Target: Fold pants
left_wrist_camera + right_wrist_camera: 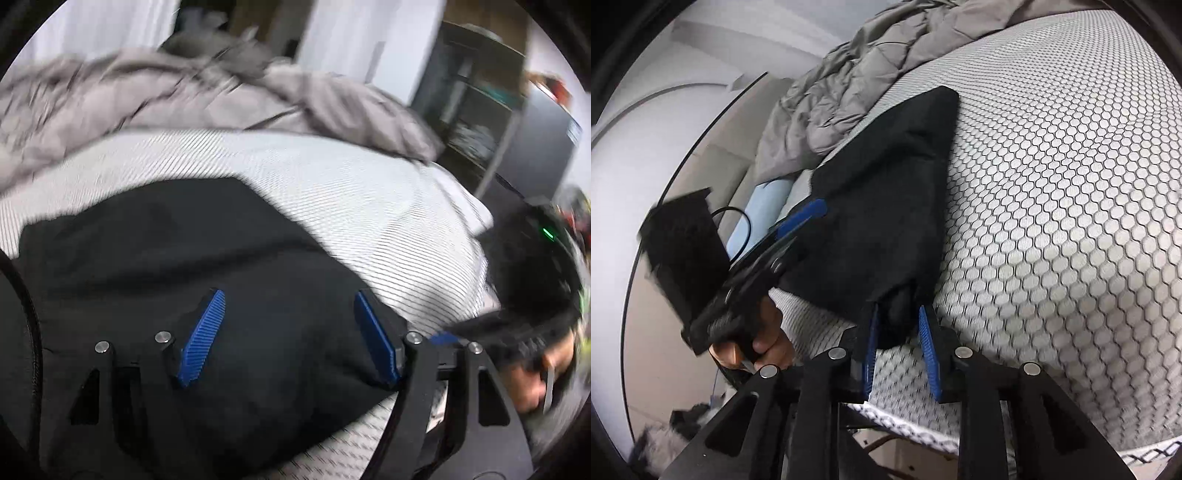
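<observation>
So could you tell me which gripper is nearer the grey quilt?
Left. The left gripper is at the pants' side close by the quilt; the right gripper is at their near corner, farther off.

The grey quilt (155,99) is smeared by motion blur; the shelf (476,110) contents are too blurred to tell; the pants (886,206) hide the left gripper (809,214) partly.
</observation>
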Action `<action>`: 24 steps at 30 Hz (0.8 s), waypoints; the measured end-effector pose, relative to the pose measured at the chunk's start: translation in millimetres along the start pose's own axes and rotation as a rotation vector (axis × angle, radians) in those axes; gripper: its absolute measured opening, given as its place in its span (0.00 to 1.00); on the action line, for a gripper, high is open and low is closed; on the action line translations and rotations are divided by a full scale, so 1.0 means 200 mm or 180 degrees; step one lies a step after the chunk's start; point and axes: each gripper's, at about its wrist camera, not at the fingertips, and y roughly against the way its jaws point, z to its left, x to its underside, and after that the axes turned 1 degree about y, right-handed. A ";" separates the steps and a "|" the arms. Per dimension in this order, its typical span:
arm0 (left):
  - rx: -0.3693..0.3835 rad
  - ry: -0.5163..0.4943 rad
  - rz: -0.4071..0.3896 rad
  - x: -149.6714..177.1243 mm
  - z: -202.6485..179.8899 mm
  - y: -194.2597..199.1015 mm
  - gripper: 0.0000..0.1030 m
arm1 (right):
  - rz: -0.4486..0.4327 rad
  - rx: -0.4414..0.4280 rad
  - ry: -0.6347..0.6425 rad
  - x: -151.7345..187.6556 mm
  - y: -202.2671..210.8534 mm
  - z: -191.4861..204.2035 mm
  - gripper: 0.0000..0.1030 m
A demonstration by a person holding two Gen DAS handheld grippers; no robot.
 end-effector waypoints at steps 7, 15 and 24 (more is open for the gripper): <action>-0.0218 0.0266 0.0267 0.02 0.18 -0.19 0.67 | -0.0031 0.0140 0.0128 0.09 0.00 0.05 0.02; 0.0063 0.0036 0.0061 0.07 0.03 0.02 0.67 | -0.0107 0.0289 0.0192 0.16 0.12 0.12 0.20; -0.0309 -0.1223 0.0358 0.31 -0.37 -0.15 0.72 | 0.0063 0.0430 0.0260 -0.18 -0.09 0.12 0.47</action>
